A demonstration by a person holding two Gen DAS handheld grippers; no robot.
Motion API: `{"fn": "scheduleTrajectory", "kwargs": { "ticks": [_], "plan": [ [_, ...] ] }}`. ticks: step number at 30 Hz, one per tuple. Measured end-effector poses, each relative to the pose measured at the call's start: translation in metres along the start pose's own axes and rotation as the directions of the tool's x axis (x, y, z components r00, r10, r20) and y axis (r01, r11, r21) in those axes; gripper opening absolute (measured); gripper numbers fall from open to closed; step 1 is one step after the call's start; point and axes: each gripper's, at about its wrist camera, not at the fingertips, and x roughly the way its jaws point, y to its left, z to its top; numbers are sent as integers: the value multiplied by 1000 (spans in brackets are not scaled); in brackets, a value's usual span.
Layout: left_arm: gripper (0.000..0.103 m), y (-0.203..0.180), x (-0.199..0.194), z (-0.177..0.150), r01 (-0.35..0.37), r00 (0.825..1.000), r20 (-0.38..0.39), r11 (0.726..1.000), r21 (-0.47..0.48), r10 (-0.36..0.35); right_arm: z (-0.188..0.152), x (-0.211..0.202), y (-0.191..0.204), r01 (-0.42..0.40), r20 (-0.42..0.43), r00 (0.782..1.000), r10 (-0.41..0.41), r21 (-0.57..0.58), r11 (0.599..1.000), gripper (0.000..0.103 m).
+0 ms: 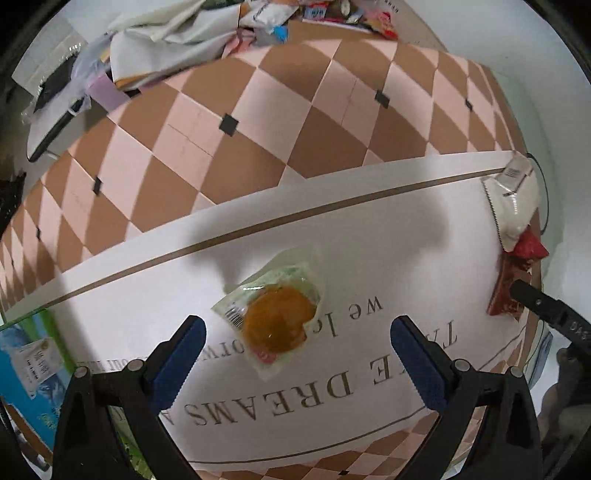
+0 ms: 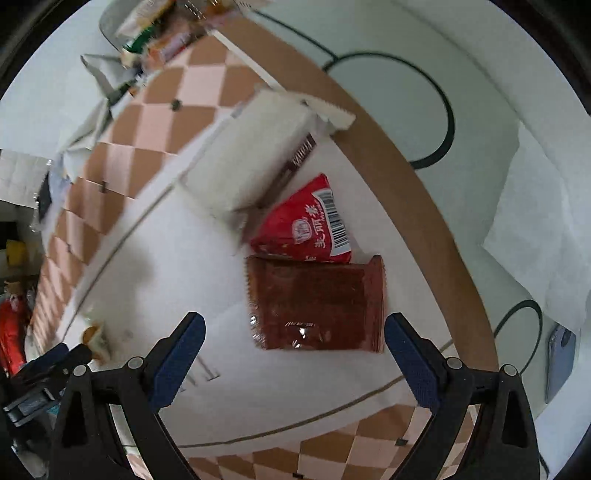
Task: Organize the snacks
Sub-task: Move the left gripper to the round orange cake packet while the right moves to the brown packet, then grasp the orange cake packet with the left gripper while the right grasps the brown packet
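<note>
My left gripper [image 1: 297, 328] is open, its jaws on either side of a clear packet holding an orange round snack [image 1: 277, 317] that lies on a white printed sheet [image 1: 388, 251]. My right gripper [image 2: 293, 328] is open just above a dark red-brown packet [image 2: 317, 302]. Behind that lie a bright red packet [image 2: 306, 225] and a white packet [image 2: 247, 155]. These three also show at the right edge of the left wrist view: the white packet [image 1: 513, 199], the red packet [image 1: 528, 247] and the brown packet [image 1: 504, 291], with a right gripper finger [image 1: 532, 299] by them.
The sheet lies on a pink-and-brown checkered mat [image 1: 258, 110]. A heap of cloth and snack packets [image 1: 177, 33] sits at the far edge. A blue-green box [image 1: 29, 369] is at my lower left. A phone [image 2: 559, 358] lies on the white surface at the right.
</note>
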Motion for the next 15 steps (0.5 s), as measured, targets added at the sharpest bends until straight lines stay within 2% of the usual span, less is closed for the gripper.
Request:
{"fn": "scheduleTrajectory", "kwargs": {
  "ticks": [4,8,10,12,13,15],
  "plan": [
    [102,2,11,6,20,999,-26,1000,-21,-20,2,22,3,36,-26,999,-36,8,999,99],
    [100,3,21,9,31,998,-48,999,-30,-33,-2,31,16,130,14,992,-129,-41,991,95],
    [86,4,25,9,18,999,-47,999,-34,-20,-7,29,22,133,53,990,-130,-59,989,90],
    [78,4,26,8,-10,999,-37,1000,-27,9,-12,28,26,134,70,989,-129,-65,989,83],
    [68,4,26,7,-20,999,-33,1000,-21,19,-15,28,28,134,78,989,-129,-67,989,82],
    [59,4,25,4,-43,999,-21,999,-5,43,-19,29,33,137,91,987,-129,-82,987,79]
  ]
}}
